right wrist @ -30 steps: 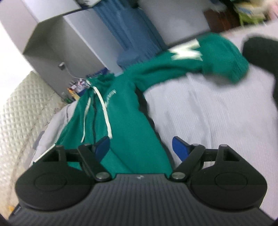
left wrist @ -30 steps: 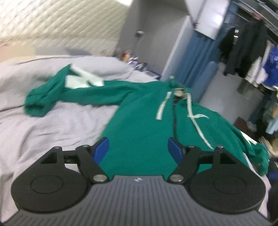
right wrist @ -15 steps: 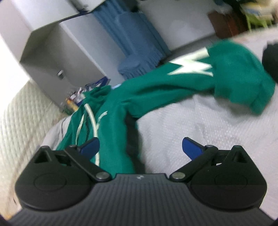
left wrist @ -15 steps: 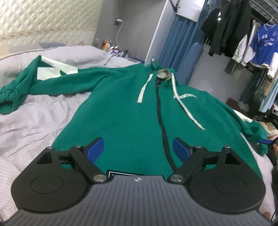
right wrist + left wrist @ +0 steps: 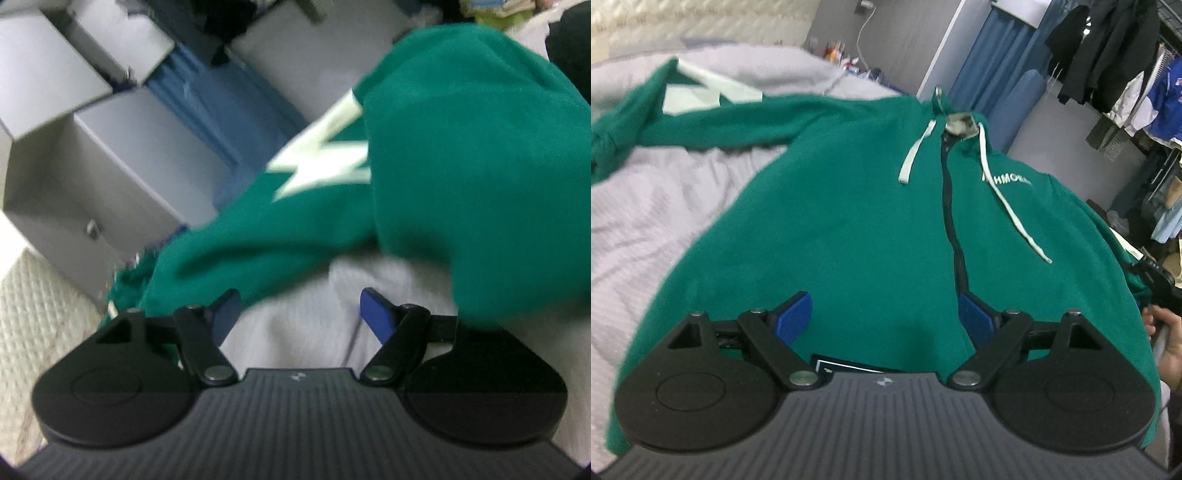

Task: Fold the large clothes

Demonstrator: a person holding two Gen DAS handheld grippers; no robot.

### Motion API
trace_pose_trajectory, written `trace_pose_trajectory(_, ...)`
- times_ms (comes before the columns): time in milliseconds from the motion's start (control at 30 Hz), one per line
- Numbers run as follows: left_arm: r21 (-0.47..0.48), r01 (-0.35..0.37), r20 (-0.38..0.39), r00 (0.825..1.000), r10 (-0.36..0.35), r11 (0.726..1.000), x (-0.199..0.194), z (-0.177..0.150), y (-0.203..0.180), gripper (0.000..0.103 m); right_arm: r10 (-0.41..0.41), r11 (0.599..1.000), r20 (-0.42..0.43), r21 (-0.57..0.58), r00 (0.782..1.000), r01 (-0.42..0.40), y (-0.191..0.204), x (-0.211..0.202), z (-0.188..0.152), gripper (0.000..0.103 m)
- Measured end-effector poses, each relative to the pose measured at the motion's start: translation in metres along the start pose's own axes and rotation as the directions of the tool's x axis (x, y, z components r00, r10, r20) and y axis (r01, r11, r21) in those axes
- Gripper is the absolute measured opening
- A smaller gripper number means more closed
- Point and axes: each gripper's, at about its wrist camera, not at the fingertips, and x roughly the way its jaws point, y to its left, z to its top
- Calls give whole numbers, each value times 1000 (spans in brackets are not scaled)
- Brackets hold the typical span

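The fold has not begun, as far as the views show. The green hoodie [image 5: 857, 221] lies face up and spread flat on the bed [image 5: 646, 221], zipper closed, drawstrings loose across the chest, both sleeves reaching outward and no part yet turned over another.

The left gripper [image 5: 884, 319] hovers over the hem end of the hoodie with its jaws standing wide and nothing pinched between them; the green body stretches away ahead of the jaws, and one sleeve [image 5: 713, 114] runs off to the far left of them.

The right gripper [image 5: 299, 312] has its jaws closing, with only bare sheet between them. The other sleeve [image 5: 443, 166], with a pale zigzag mark, lies just ahead and to the right of those jaws, its green cloth brushing past the left finger, though the blur keeps me from telling whether they touch.

Everything seems to remain: taking in each sleeve, then folding the body.
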Motion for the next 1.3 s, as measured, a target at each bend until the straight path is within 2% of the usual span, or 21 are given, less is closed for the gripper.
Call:
trace_pose_trajectory(100,0,-7,-15,1000,7,1000,10,0,-2,89,26,997,113,75,993,-34,-14,2,12,75)
trace_pose_trajectory(167,14,-18,-13,1000,18,1000,13,0,-4,89,14,995,166,94,986,-31,-23,4,24,75)
trace_pose_trajectory(367,49,-42,-12,999,42,998,26,0,-9,91,-38,986,254,167,966,-5,-40,17,65,74)
trace_pose_trajectory(467,76,-55,-7,998,56,996,29,0,-12,91,-106,984,288,167,952,59,-35,23,83,73)
trace_pose_trajectory(533,85,-63,-3,998,63,994,30,0,-13,91,-159,976,293,189,943,106,-30,28,92,73)
trace_pose_trajectory(633,81,-69,1,998,70,994,33,2,-14,91,-172,971,293,211,940,112,-33,25,90,74)
trace_pose_trajectory(767,87,-71,3,997,72,994,33,1,-15,91,-132,973,225,215,966,83,-34,17,81,81)
trace_pose_trajectory(900,79,-63,4,998,63,995,30,1,-14,91,-106,967,143,247,984,68,-30,7,56,88)
trace_pose_trajectory(1000,66,-53,2,999,53,996,27,1,-12,91,-104,960,63,269,993,83,-35,15,38,86)
trace_pose_trajectory(1033,62,-52,2,999,52,997,26,1,-11,91,-113,958,61,271,992,92,-36,17,34,86)
trace_pose_trajectory(1167,41,-54,9,999,54,998,25,1,-7,91,-116,965,155,250,981,75,-39,29,49,88)
trace_pose_trajectory(1233,28,-51,11,999,50,998,26,2,-5,91,-142,967,217,241,966,88,-45,35,65,87)
trace_pose_trajectory(1300,27,-57,16,998,56,998,27,3,-4,91,-189,961,277,251,942,119,-53,36,81,85)
